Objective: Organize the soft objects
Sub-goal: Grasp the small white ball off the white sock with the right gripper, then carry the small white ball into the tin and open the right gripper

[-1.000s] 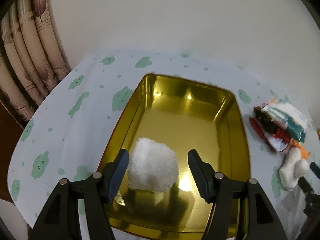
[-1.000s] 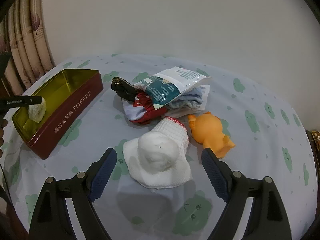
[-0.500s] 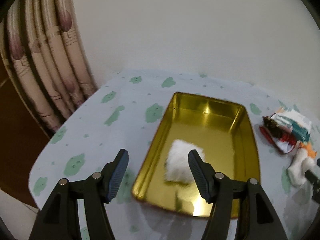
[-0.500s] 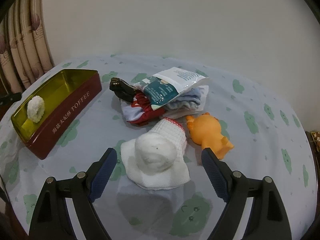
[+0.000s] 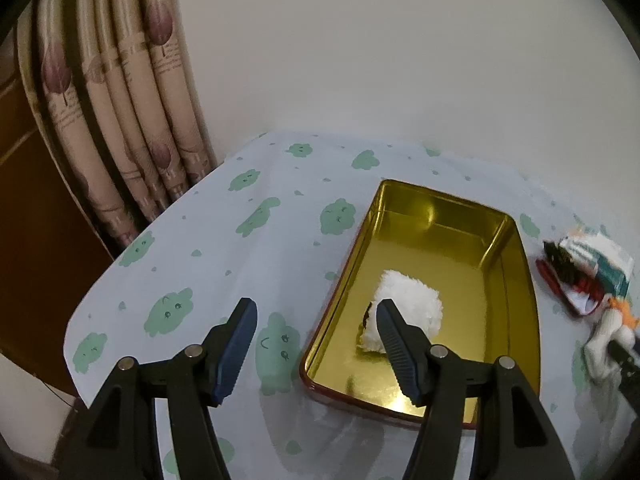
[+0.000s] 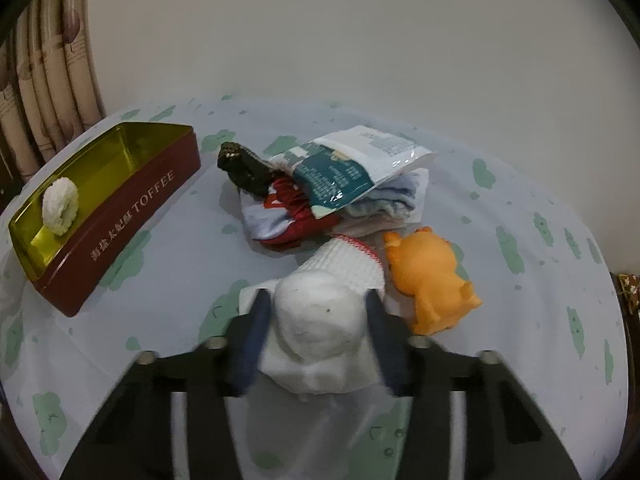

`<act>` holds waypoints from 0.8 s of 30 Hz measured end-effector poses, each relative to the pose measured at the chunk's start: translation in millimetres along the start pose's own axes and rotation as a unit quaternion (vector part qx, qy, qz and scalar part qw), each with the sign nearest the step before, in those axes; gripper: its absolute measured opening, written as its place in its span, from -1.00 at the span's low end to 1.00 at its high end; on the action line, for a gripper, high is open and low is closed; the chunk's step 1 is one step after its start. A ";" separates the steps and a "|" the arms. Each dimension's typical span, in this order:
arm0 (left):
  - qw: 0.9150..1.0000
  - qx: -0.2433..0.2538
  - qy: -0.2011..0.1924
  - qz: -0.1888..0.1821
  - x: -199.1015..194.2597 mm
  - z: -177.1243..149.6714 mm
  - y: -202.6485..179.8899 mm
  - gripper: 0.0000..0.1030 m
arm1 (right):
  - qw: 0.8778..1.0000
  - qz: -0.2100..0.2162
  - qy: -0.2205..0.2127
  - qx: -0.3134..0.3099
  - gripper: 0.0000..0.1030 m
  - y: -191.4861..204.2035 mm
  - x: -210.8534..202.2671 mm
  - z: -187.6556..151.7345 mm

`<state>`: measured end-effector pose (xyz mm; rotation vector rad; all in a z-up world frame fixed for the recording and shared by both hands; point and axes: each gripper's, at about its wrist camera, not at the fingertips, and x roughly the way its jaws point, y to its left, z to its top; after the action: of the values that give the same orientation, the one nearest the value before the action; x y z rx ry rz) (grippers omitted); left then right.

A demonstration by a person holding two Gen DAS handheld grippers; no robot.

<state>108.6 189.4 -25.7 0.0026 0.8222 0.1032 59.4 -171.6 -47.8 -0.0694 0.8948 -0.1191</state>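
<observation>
A white fluffy ball (image 5: 408, 304) lies inside the gold-lined red toffee tin (image 5: 440, 208), also seen as the ball (image 6: 60, 206) in the tin (image 6: 132, 208) at the left of the right wrist view. My left gripper (image 5: 315, 308) is open and holds nothing; it hangs over the tin's near left edge. My right gripper (image 6: 318, 312) has its jaws closing on a white rolled cloth bundle (image 6: 320, 328) on the table, and both pads touch the bundle's sides.
An orange soft toy (image 6: 432, 280) lies right beside the bundle. Behind it is a pile of folded cloths under a teal and white packet (image 6: 348, 172), with a dark item (image 6: 244, 168). A curtain (image 5: 120, 120) hangs past the table's left edge.
My left gripper drew back and to the left, away from the fluffy ball, which stays in the tin. My right gripper's jaws came in from wide apart onto the white bundle.
</observation>
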 end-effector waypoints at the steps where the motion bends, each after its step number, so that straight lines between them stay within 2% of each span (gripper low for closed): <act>1: 1.000 -0.005 0.001 -0.001 0.5 0.3 2.1 0.24 | 1.000 0.001 -0.001 0.001 -0.42 0.2 -0.7 -0.3; 8: 0.999 -0.042 0.002 0.001 2.4 2.6 15.6 0.24 | 1.000 0.015 -0.018 -0.002 -0.49 3.3 -13.6 3.9; 12: 0.999 -0.043 -0.007 0.012 2.0 2.7 17.2 0.24 | 0.999 0.036 -0.025 -0.017 -0.49 16.0 -21.4 14.2; 17: 0.998 -0.039 -0.019 0.041 1.6 3.2 19.0 0.24 | 0.995 0.081 -0.031 -0.039 -0.49 45.7 -25.6 37.0; 24: 0.996 -0.070 -0.022 0.039 4.4 3.0 35.1 0.24 | 0.987 0.127 -0.038 -0.089 -0.49 104.7 -19.3 68.9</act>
<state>110.6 224.9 -25.4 -0.0952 0.7686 0.2342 109.1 -64.5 -1.3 -0.1247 0.8285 0.2012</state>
